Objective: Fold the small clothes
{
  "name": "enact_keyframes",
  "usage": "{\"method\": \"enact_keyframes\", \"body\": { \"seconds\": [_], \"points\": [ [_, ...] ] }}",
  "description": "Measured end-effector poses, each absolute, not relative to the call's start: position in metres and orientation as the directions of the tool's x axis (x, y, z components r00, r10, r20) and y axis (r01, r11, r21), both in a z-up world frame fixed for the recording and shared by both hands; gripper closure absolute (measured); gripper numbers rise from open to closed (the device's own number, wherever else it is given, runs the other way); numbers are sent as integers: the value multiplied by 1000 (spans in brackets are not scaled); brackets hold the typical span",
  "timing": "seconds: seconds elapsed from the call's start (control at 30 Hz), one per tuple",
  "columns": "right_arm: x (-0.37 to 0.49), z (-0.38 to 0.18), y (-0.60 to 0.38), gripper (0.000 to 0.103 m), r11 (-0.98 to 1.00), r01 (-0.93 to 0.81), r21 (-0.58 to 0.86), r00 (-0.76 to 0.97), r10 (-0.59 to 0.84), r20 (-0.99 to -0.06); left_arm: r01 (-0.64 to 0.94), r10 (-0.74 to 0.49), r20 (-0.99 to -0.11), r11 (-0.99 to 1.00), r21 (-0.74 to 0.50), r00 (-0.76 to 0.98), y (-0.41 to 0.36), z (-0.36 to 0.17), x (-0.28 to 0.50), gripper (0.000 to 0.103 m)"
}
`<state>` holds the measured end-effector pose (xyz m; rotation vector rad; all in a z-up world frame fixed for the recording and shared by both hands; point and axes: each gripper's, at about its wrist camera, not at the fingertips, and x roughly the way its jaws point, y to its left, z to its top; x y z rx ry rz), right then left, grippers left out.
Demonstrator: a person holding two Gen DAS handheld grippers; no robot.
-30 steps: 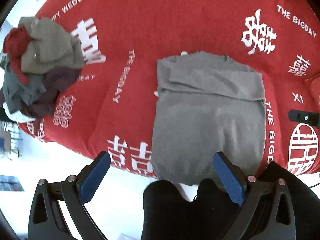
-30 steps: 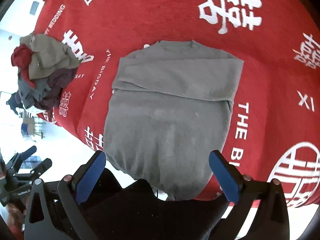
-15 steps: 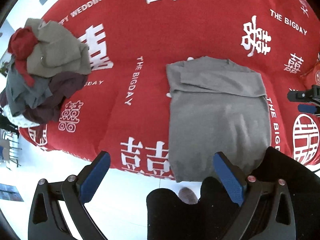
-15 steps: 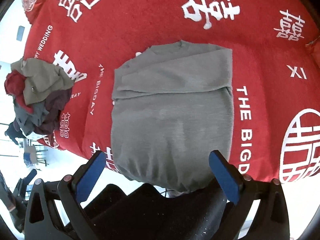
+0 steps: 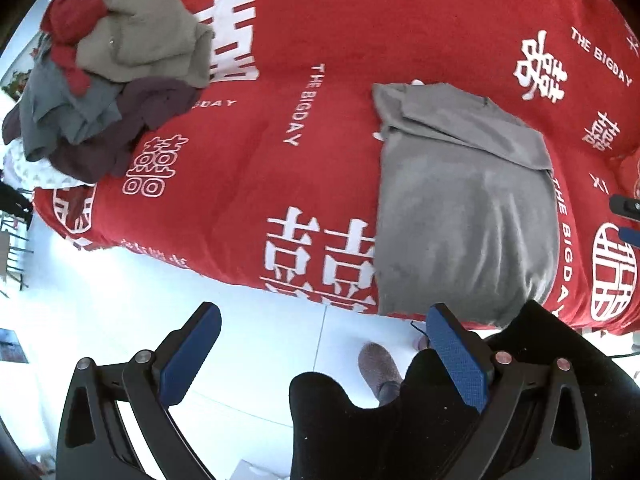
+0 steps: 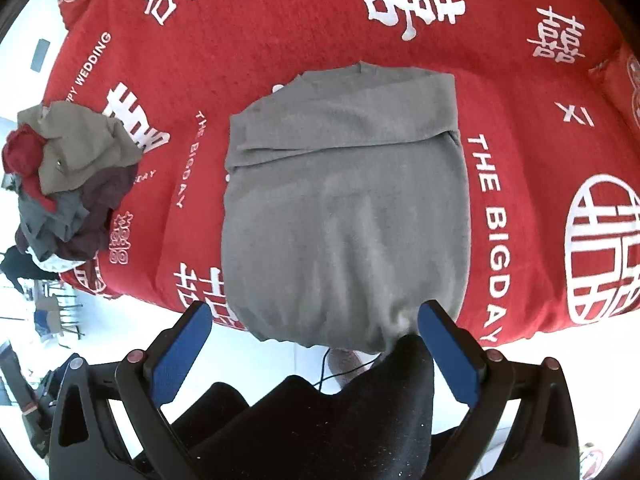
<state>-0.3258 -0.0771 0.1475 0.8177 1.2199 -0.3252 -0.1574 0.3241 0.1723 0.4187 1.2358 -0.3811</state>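
A grey top point(image 6: 344, 208) lies flat on the red printed bedspread point(image 6: 280, 28), sleeves folded in across its chest, its hem hanging over the near bed edge. The left wrist view shows the same grey top point(image 5: 464, 208) at the right. My left gripper point(image 5: 324, 344) hangs open above the white floor, left of the hem, holding nothing. My right gripper point(image 6: 316, 340) is open too, just before the hem, above the person's dark trousers. The tip of the other gripper point(image 5: 626, 220) shows at the right edge of the left wrist view.
A pile of unfolded clothes point(image 5: 108, 92) in red, tan, grey and maroon sits at the bed's left corner; the same pile point(image 6: 68, 184) appears in the right wrist view. The person's black-clad legs point(image 6: 328, 420) and a slipper point(image 5: 378, 364) stand by the white floor point(image 5: 120, 320).
Both grippers have pulled back and up from the bed; the top looks smaller. The left gripper has shifted left, off the hem and over the floor. Both stay open.
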Motion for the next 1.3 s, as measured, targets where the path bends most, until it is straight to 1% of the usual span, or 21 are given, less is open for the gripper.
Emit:
{"method": "enact_keyframes", "body": {
  "seconds": [0.13,0.27,0.5,0.83,0.97,1.1,1.3],
  "points": [
    [-326,154,-68,0,691,614,381,361,184,-914,503,-52,-949,856,118,312,328,175,-154,0],
    [-332,154,-65,0,685,618,386,370,180,-911,520,-61,-952,847,109,299,325,172,-154,0],
    [-356,148,-70,0,651,664,368,365,148,-919,588,-63,-956,799,124,287,309,166,-160,0],
    [-387,149,-78,0,605,716,348,360,107,-927,630,-103,-947,768,120,305,296,165,-152,0],
    [-393,148,-74,0,618,714,328,337,107,-936,610,-110,-955,788,86,277,303,152,-143,0],
    [-393,136,-72,0,639,702,313,304,128,-944,576,-99,-972,816,44,213,310,132,-134,0],
    [-386,109,-70,1,667,660,347,300,189,-935,550,-96,-983,835,6,155,303,94,-124,0]
  ]
}}
